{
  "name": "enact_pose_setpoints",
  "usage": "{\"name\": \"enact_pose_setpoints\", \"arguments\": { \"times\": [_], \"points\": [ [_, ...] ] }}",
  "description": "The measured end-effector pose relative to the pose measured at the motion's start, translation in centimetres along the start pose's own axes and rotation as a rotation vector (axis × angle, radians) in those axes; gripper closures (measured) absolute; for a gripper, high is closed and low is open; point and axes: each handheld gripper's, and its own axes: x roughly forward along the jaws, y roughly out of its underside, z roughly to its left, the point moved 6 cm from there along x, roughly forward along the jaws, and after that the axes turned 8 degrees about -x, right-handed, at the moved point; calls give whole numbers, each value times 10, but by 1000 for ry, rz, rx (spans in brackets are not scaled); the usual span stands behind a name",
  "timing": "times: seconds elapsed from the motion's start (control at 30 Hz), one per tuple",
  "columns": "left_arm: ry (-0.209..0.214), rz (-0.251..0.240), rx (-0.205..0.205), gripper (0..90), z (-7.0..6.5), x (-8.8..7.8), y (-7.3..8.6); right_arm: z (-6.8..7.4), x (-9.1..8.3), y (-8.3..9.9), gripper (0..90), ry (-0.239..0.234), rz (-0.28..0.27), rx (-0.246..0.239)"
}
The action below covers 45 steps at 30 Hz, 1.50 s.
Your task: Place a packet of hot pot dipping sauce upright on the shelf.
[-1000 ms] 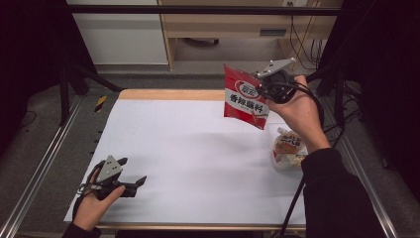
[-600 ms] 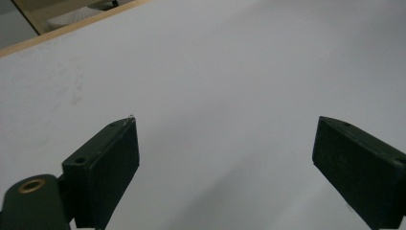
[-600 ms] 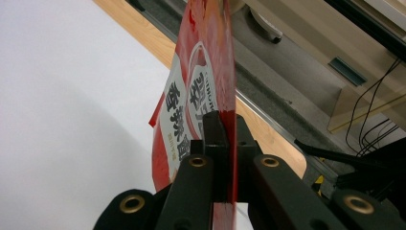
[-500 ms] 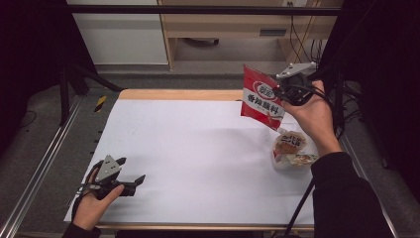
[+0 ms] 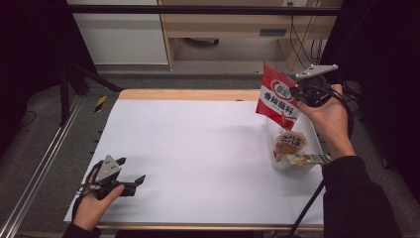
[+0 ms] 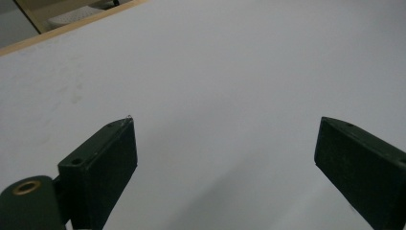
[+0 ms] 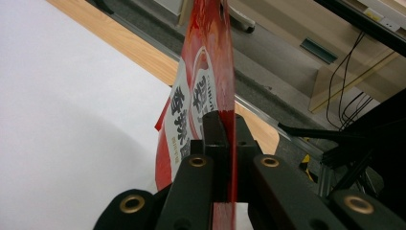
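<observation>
My right gripper (image 5: 298, 92) is shut on the edge of a red snack packet (image 5: 277, 96) with white label and dark characters. It holds the packet upright in the air over the table's right side, just above a clear plastic container (image 5: 295, 167). In the right gripper view the jaws (image 7: 225, 132) pinch the packet (image 7: 206, 72) edge-on. My left gripper (image 5: 131, 171) rests on the white table (image 5: 198, 148) at the front left, open, with nothing between its jaws (image 6: 225, 143).
The container holds a round brown snack packet (image 5: 289, 143) and a greenish bar packet (image 5: 307, 159). A wooden strip (image 5: 188, 94) runs along the table's far edge. A metal rail (image 5: 44, 163) borders the left side. Cables (image 5: 302, 44) hang behind at the right.
My right gripper has carried the red packet to the right and slightly down, from over the table to above the container. The left gripper has stayed where it was.
</observation>
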Motion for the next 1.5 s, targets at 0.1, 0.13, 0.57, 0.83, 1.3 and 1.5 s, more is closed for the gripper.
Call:
{"name": "enact_pose_setpoints", "arguments": {
  "times": [0.1, 0.13, 0.57, 0.83, 1.3, 1.5],
  "points": [
    [-1, 4, 1, 72, 0, 1, 0, -3, -2, 4, 897, 8, 5, 4],
    [-1, 4, 2, 72, 0, 1, 0, -4, -2, 5, 897, 9, 6, 6],
    [3, 8, 1, 72, 0, 1, 1, -14, -9, 25, 897, 16, 20, 28],
    [-1, 10, 12, 72, -2, 2, 1, -21, -3, 37, 897, 22, 40, 46],
    [-1, 15, 9, 71, -2, 3, 2, -15, 18, 58, 897, -9, 50, 74],
    [0, 18, 13, 72, -3, 4, 2, -11, 22, 67, 897, -23, 53, 86]
  ]
}}
